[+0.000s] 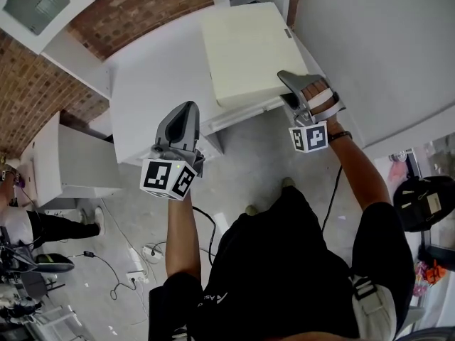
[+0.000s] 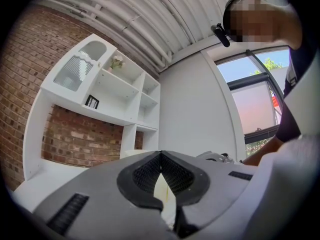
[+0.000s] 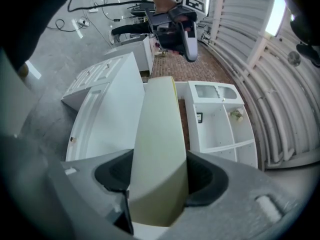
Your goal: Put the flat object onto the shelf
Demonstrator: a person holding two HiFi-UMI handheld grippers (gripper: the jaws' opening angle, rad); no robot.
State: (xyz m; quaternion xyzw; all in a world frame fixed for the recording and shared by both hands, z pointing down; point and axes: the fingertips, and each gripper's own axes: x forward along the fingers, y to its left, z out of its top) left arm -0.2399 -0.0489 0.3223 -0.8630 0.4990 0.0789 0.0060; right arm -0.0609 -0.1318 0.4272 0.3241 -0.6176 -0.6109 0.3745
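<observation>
The flat object [image 1: 245, 48] is a cream rectangular panel. It hangs above the white counter [image 1: 153, 84], with my right gripper [image 1: 290, 91] shut on its near right edge. In the right gripper view the panel [image 3: 160, 129] stands edge-on between the pads of my right gripper [image 3: 159, 181] and runs away from the camera. My left gripper [image 1: 188, 109] hovers left of the panel, apart from it, its tips together and gripping nothing. The left gripper view looks past the meeting tips of my left gripper [image 2: 160, 156] at the white shelf unit [image 2: 115, 91] on the brick wall. That shelf unit [image 3: 220, 119] also shows beyond the panel.
A small picture frame [image 2: 91, 102] and a flower [image 2: 117, 61] stand on the shelves. A low white cabinet [image 1: 71, 165] sits left of the counter. Cables [image 1: 114, 275] lie on the grey floor, and another person [image 1: 21, 222] is at the far left. A white wall [image 1: 384, 41] rises at right.
</observation>
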